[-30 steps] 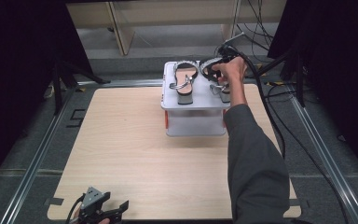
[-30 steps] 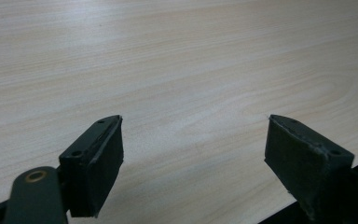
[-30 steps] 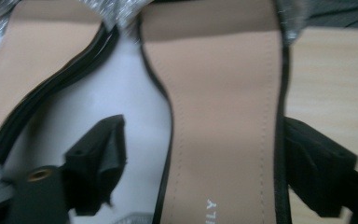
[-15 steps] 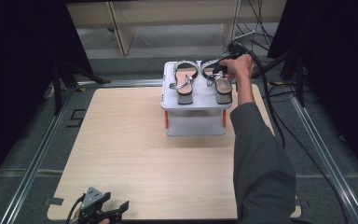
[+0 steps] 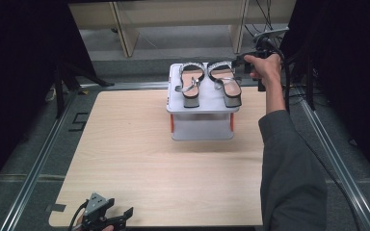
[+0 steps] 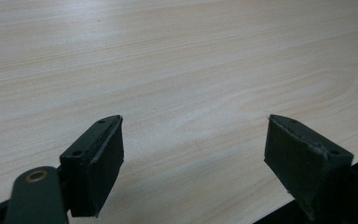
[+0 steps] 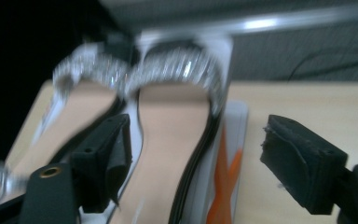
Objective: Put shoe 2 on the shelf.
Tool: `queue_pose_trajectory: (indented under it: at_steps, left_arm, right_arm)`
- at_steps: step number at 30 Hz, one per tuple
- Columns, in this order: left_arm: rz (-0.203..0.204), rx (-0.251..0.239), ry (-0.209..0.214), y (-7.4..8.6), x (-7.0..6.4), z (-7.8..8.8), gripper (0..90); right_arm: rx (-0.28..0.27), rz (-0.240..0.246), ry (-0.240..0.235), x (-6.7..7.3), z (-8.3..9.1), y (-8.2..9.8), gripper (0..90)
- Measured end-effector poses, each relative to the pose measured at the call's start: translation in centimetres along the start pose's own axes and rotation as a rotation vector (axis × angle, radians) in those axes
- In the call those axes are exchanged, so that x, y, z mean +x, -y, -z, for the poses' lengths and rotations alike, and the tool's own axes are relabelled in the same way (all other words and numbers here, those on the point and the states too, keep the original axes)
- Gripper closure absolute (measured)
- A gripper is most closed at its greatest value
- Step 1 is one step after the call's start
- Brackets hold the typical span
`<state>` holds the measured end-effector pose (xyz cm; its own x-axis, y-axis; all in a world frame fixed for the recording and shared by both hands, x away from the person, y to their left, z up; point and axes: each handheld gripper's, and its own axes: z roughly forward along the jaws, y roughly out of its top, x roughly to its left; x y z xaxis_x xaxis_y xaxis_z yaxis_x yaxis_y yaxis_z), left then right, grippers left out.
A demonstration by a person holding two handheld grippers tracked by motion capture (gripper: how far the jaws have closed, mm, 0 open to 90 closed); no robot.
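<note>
From the high view, two black sandals with sparkly silver straps — the left sandal (image 5: 191,85) and the right sandal (image 5: 225,82) — sit side by side on top of a small white shelf stand (image 5: 201,126) at the far side of the light wooden table (image 5: 139,163). The right gripper (image 5: 244,61) is up at the right sandal's far end, so I think reaching for it is the step in hand.

In the left gripper view, the left gripper (image 6: 193,156) rests low over bare table with its jaws spread wide and holding nothing. In the right gripper view, blurry, the right gripper's jaws are spread too — next it likely needs to straddle the sandal's edge and squeeze.
</note>
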<state>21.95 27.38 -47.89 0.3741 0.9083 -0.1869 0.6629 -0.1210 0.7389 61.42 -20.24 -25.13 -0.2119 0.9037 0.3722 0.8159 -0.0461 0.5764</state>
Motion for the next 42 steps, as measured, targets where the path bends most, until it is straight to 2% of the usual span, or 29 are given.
queue_pose_trajectory:
  at_steps: [1,2,3,4,5,6,7,8,10,11,12,16,19,21,22,23,24,26,27,28,29,30,31,32,34,37,42]
  left_arm:
    - [-0.008,0.004,0.005,0.0,0.0,0.0,19.3]
    - [-0.007,0.0,0.005,0.0,0.0,0.0,19.3]
    - [-0.006,0.0,0.006,0.0,0.0,0.0,19.3]
    - [-0.003,-0.003,0.006,0.0,0.0,0.0,19.3]
    - [-0.003,-0.002,0.006,0.0,0.0,0.0,19.3]
    - [-0.007,-0.001,0.004,0.0,0.0,0.0,19.3]
    - [-0.01,0.002,0.005,0.1,0.0,0.0,19.3]
    - [-0.009,0.001,0.005,0.1,0.0,0.0,19.3]
    - [-0.015,0.004,0.004,0.0,0.0,0.0,19.3]
    - [-0.018,0.002,0.005,0.0,0.0,-0.1,19.3]
    - [-0.012,0.002,0.007,0.1,-0.1,-0.1,19.3]
    - [-0.012,0.005,0.002,0.1,0.0,-0.2,19.3]
    - [-0.011,0.005,0.001,0.1,0.0,-0.2,19.3]
    - [-0.013,0.007,-0.001,0.1,0.0,-0.2,19.4]
    - [-0.009,0.007,-0.002,0.1,-0.1,-0.2,19.4]
    - [-0.013,0.012,-0.003,0.1,-0.1,-0.2,19.4]
    - [-0.008,0.005,0.001,0.1,-0.1,-0.2,19.4]
    - [-0.011,0.009,-0.003,0.1,0.0,-0.2,19.4]
    - [-0.011,0.009,-0.003,0.1,-0.1,-0.2,19.4]
    - [-0.009,0.01,0.0,0.1,-0.1,-0.2,19.4]
    - [-0.009,0.011,-0.001,0.1,-0.1,-0.2,19.4]
    - [-0.008,0.012,-0.001,0.1,-0.1,-0.2,19.4]
    - [-0.006,0.016,-0.005,0.1,-0.1,-0.2,19.4]
    - [-0.011,0.017,-0.002,0.1,-0.1,-0.2,19.4]
    - [-0.014,0.014,0.003,0.1,-0.1,-0.3,19.4]
    - [-0.01,0.016,0.003,0.1,-0.1,-0.2,19.5]
    - [-0.012,0.013,0.004,0.1,-0.1,-0.3,19.5]
  right_arm:
    - [-0.094,0.01,0.0,-0.4,0.2,-0.1,26.1]
    - [-0.109,0.032,0.025,-0.6,0.3,-0.1,24.9]
    - [-0.093,0.04,0.027,-0.7,0.4,-0.2,24.9]
    - [-0.079,0.028,0.044,-0.7,0.5,-0.2,25.6]
    - [-0.096,0.015,0.016,-0.9,0.5,-0.1,26.3]
    - [-0.053,-0.011,0.063,-0.7,0.8,0.0,26.8]
    - [-0.021,0.005,0.086,-0.9,0.9,0.1,27.1]
    - [-0.037,0.019,0.071,-1.3,0.6,0.4,27.1]
    - [0.03,0.005,0.113,-1.5,0.6,0.8,27.0]
    - [0.049,0.036,0.119,-1.9,0.4,1.0,27.0]
    - [0.107,0.061,0.131,-2.2,-0.1,1.5,27.1]
    - [0.137,0.078,0.122,-2.6,-0.8,2.1,27.1]
    - [0.18,0.091,0.111,-2.7,-1.7,2.7,29.6]
    - [0.149,0.095,0.104,-2.6,-2.0,2.8,32.0]
    - [0.125,0.13,0.097,-2.6,-2.2,2.9,35.5]
    - [0.125,0.123,0.084,-2.3,-2.4,3.0,37.4]
    - [0.127,0.137,0.078,-2.2,-2.5,3.1,36.0]
    - [0.141,0.133,0.086,-1.3,-2.8,3.1,34.1]
    - [0.137,0.16,0.078,-1.1,-2.9,3.2,34.2]
    - [0.145,0.202,0.092,-0.7,-3.0,3.1,34.2]
    - [0.145,0.202,0.092,-0.7,-3.0,3.1,34.2]
    - [0.156,0.198,0.106,0.0,-3.3,3.0,33.8]
    - [0.156,0.198,0.106,0.0,-3.3,3.0,33.8]
    - [0.151,0.226,0.115,0.3,-3.5,3.0,33.9]
    - [0.152,0.22,0.124,0.5,-3.5,3.0,33.9]
    - [0.151,0.257,0.114,0.9,-3.8,3.0,33.8]
    - [0.147,0.284,0.117,1.4,-4.0,3.1,33.0]
